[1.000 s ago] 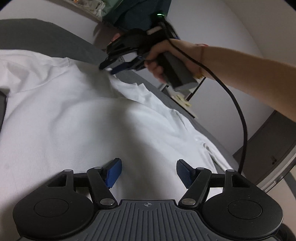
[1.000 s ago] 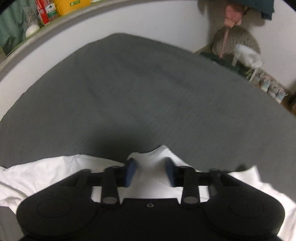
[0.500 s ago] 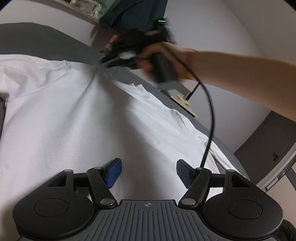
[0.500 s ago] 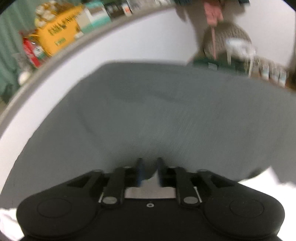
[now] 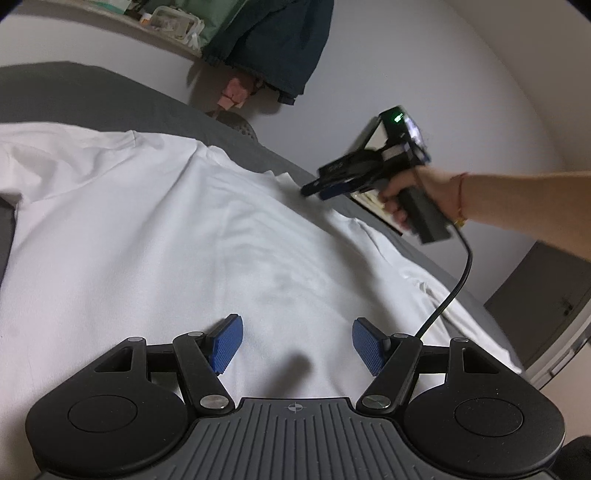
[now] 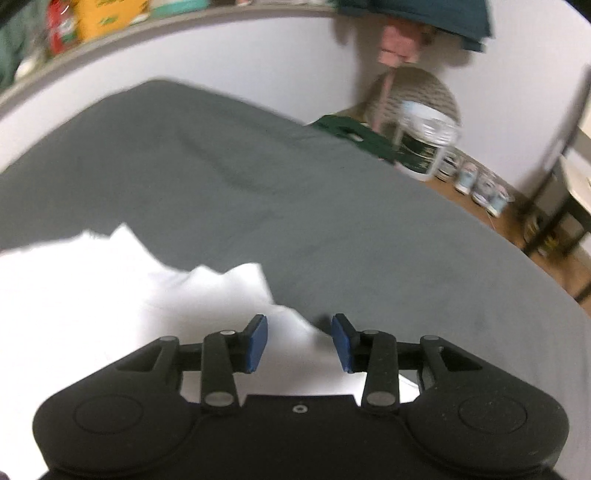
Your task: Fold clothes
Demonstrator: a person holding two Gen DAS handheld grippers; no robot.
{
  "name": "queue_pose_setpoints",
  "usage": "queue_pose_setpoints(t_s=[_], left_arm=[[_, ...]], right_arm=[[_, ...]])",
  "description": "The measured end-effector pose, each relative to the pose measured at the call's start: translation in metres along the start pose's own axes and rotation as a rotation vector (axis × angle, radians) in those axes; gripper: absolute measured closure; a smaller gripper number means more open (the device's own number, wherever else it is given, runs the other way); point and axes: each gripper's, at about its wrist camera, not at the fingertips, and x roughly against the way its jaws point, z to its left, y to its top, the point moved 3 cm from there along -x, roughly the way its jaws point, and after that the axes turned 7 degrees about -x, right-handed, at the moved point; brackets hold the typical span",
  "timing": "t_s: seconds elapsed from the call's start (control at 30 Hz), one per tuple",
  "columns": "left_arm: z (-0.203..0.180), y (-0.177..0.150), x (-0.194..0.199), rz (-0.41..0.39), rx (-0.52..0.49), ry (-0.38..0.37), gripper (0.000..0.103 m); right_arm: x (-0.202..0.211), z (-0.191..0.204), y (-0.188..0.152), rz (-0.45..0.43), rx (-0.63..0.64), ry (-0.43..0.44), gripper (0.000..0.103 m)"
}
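White shirt spread on the grey bed; left gripper and right gripper both released above it; shelf package labels too blurred to read

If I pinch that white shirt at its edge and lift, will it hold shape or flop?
Probably flop: the white shirt lies in soft ripples and creases on the grey bed, which suggests thin, limp cloth. It looks light, so a pinch from the right gripper, now open over the hem, would likely drag and bunch it.
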Motion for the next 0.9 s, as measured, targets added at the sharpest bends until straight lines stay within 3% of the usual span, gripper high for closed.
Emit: queue_pose_setpoints(t_s=[0.03, 0.13, 0.2, 0.27, 0.3, 0.4, 0.43, 0.47, 0.53, 0.6, 0.77, 0.9], left_arm=[[0.002, -0.001, 0.001, -0.005, 0.014, -0.008, 0.033], [0.005, -0.002, 0.004, -0.014, 0.036, -0.025, 0.033], [0.008, -0.002, 0.004, -0.020, 0.049, -0.038, 0.033], [0.010, -0.002, 0.004, -0.027, 0.063, -0.052, 0.033], [0.011, -0.002, 0.004, -0.030, 0.070, -0.058, 0.033], [0.012, -0.002, 0.004, -0.032, 0.075, -0.065, 0.033], [0.011, -0.002, 0.004, -0.030, 0.070, -0.061, 0.033], [0.010, -0.001, 0.003, -0.028, 0.067, -0.058, 0.033], [0.010, -0.001, 0.003, -0.026, 0.065, -0.056, 0.033], [0.009, -0.001, 0.003, -0.025, 0.061, -0.052, 0.033], [0.004, -0.001, 0.004, -0.021, 0.040, -0.028, 0.033], [-0.001, -0.002, 0.005, -0.017, 0.017, 0.000, 0.033]], right_arm=[[-0.005, 0.001, 0.002, -0.012, -0.016, 0.000, 0.091], [-0.015, 0.000, 0.006, -0.059, -0.091, -0.008, 0.093], [-0.020, -0.003, 0.008, -0.088, -0.148, -0.018, 0.100], [-0.018, -0.009, 0.011, -0.096, -0.194, -0.017, 0.099], [-0.011, -0.015, 0.012, -0.099, -0.215, 0.007, 0.095], [0.031, -0.044, 0.010, -0.162, -0.242, 0.073, 0.067], [0.046, -0.059, 0.007, -0.178, -0.256, 0.091, 0.053], [0.064, -0.079, -0.003, -0.180, -0.282, 0.092, 0.048], [0.105, -0.121, -0.030, -0.178, -0.342, 0.075, 0.047], [0.148, -0.162, -0.069, -0.168, -0.409, -0.004, 0.047], [0.243, -0.262, -0.208, -0.146, -0.702, -0.249, 0.046], [0.287, -0.316, -0.301, -0.151, -0.922, -0.393, 0.046]])
